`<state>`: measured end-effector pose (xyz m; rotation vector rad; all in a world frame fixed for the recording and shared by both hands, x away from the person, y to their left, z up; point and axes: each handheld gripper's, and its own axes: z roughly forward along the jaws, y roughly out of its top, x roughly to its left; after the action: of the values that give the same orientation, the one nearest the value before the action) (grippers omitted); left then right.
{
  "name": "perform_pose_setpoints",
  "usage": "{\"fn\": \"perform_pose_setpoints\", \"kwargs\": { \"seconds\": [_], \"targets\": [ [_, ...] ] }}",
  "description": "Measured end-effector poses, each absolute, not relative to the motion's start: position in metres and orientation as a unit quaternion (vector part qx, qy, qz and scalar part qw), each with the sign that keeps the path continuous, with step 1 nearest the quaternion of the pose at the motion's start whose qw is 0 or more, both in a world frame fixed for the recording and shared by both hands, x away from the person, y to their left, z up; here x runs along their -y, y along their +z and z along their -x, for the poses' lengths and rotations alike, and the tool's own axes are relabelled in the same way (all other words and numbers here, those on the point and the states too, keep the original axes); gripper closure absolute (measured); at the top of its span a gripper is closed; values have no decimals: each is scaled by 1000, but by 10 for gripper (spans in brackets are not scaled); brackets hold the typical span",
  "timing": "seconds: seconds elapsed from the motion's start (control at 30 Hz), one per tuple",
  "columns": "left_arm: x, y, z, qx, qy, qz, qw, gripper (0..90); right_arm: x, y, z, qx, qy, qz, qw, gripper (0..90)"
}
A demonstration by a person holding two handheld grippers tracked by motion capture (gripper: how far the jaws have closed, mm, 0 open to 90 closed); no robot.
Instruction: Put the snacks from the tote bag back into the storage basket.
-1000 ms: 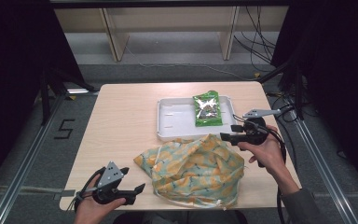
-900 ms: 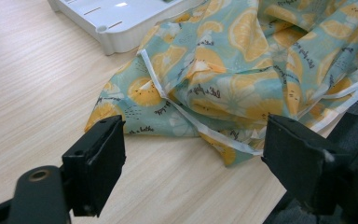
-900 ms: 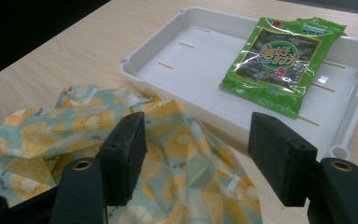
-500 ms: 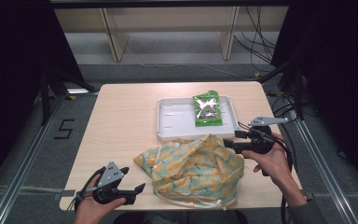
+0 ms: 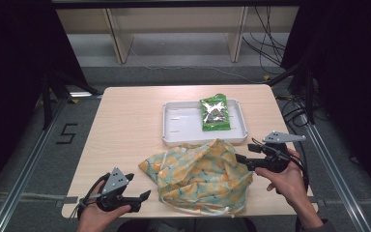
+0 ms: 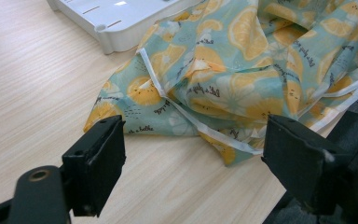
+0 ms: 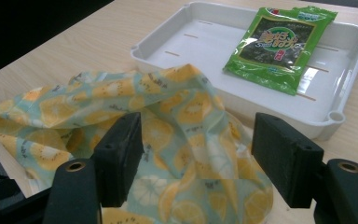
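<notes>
One cloth bag (image 5: pixel 200 176) printed with oranges lies crumpled at the table's (image 5: pixel 125 125) near edge, touching one white tray (image 5: pixel 174 126) holding one green packet (image 5: pixel 215 112). Two grippers: the right gripper (image 5: pixel 239 158), jaws just opened wider, is empty at the bag's edge; the left gripper (image 5: pixel 137 187) gapes empty beside it.

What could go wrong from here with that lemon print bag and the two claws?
The right claw sits open at the bag, whose crumpled cloth could bunch so it pinches only one thin layer and slips. The bag's top edge lies against the white tray, so a pull might drag the tray and its green snack packet. The white drawstring trails loose near the table edge and could snag the left claw.
</notes>
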<state>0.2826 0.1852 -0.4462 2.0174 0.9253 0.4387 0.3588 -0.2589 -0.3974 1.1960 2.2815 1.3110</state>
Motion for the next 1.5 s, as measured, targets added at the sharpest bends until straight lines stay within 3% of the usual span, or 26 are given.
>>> {"fn": "perform_pose_setpoints", "kwargs": {
  "seconds": [0.27,0.57,0.9,1.13,1.5],
  "targets": [
    [-185,-446,-282,-375,171,-805,427,204,258,-410,-346,-791,435,-415,114,344],
    [-187,-446,-283,-366,177,-811,420,204,260,-410,-335,-797,433,-399,132,334],
    [-186,-446,-282,-370,172,-811,420,204,258,-413,-315,-801,426,-408,105,329],
    [-187,-446,-283,-366,176,-812,418,204,260,-417,-308,-802,425,-402,120,329],
    [-187,-446,-283,-365,175,-813,417,204,264,-421,-293,-807,413,-409,106,328]
  ]
}}
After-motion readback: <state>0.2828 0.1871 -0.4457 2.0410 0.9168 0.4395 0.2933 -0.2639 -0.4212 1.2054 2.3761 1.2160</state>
